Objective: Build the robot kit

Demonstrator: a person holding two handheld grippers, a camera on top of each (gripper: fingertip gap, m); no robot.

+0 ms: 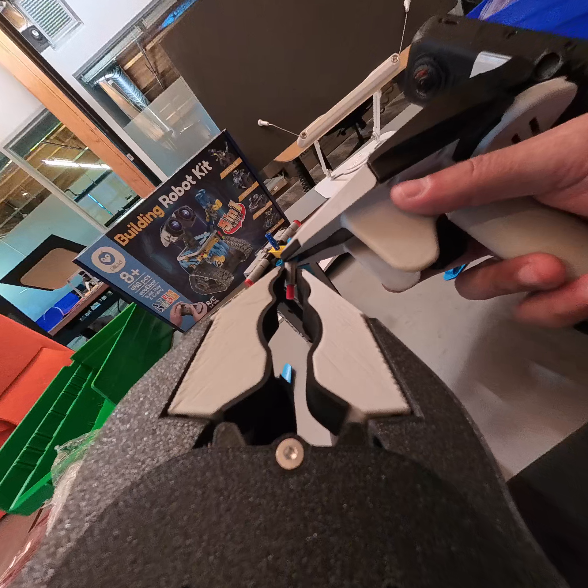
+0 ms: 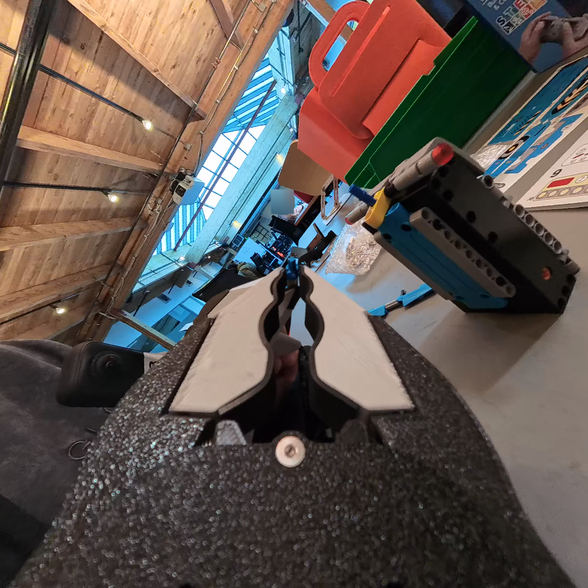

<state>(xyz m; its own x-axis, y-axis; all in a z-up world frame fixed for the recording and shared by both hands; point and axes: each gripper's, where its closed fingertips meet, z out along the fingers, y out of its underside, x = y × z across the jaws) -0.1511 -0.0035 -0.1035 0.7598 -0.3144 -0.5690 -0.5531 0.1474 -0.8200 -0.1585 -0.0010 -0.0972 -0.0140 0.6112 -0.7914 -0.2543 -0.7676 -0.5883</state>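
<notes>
My left gripper [image 1: 288, 272] is nearly closed on a short grey pin with a red end [image 1: 289, 286] that stands between its tips. My right gripper [image 1: 286, 256], held by a hand [image 1: 509, 276], comes in from the right, and its tips almost touch the left tips. In its own view my right gripper [image 2: 291, 273] is shut on a small blue piece [image 2: 291, 266]. A black, grey and blue brick assembly [image 2: 477, 241] with red-tipped grey rods stands on the table to the right, apart from both grippers. Part of it shows behind the tips [image 1: 270, 251].
A toy kit box [image 1: 191, 232] stands behind the assembly. A green bin [image 1: 63, 413] and an orange bin [image 2: 359, 89] are beside it. An instruction sheet [image 2: 556, 143], a clear plastic bag [image 2: 353, 251] and loose blue parts [image 2: 401, 302] lie on the grey table [image 2: 477, 381]. Less than 4 cm separates the two grippers' tips.
</notes>
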